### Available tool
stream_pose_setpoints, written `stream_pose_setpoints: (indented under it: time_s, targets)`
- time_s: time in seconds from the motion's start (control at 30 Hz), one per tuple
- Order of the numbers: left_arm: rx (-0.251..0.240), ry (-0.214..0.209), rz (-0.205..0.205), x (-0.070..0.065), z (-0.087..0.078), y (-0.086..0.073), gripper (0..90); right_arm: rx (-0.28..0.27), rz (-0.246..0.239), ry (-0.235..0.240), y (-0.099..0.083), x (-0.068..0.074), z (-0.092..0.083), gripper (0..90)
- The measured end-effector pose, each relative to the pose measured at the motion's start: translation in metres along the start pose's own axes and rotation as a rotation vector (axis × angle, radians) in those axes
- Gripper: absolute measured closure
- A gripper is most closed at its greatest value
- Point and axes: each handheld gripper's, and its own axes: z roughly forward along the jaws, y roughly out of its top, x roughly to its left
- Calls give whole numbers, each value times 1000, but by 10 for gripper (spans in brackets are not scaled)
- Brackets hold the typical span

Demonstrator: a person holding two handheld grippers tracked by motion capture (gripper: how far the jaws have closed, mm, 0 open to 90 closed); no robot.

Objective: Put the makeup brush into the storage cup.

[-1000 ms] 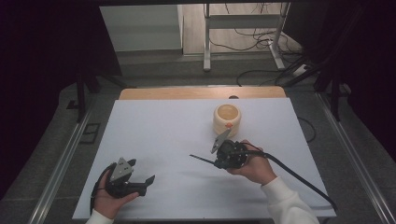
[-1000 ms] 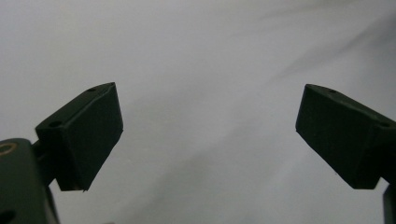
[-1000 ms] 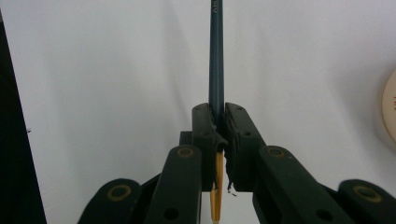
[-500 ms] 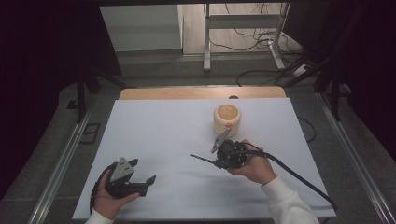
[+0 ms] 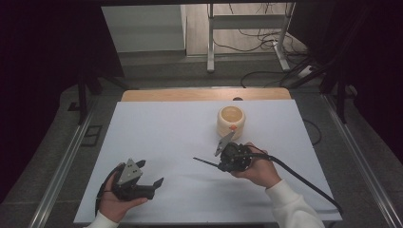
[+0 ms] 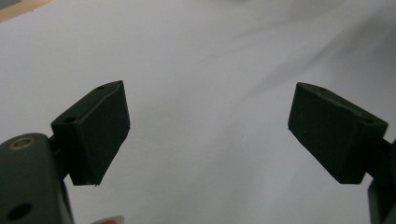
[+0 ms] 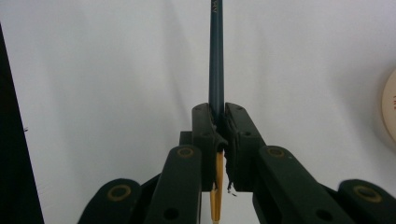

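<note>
Right claw (image 7: 217,135) is clamped tight on a dark blue pencil (image 7: 215,56), the shaft sticking out over the white counter (image 5: 166,137), just in front of a cream cup (image 5: 231,121). Left claw (image 5: 151,176) rests low near the counter's front-left corner, jaws spread wide, holding nothing.

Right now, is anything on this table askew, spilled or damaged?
Nothing stands out. The right tool is shut on a dark pencil that lines up with its jaws, above the white table cover. The left tool is open with nothing between its jaws. The cream cup stands upright, nothing spilled.
</note>
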Motion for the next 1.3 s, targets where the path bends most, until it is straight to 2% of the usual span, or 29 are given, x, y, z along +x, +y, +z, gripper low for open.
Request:
stream_pose_setpoints:
  time_s: [0.6,1.0,1.3]
  targets:
    - [-2,-18,77,-12,8,19,146,6,-1,5,0,0,2,835]
    - [-3,-18,106,-16,13,26,149,8,-2,7,0,0,4,836]
    - [-3,-23,113,-19,17,31,149,7,-3,5,0,0,3,835]
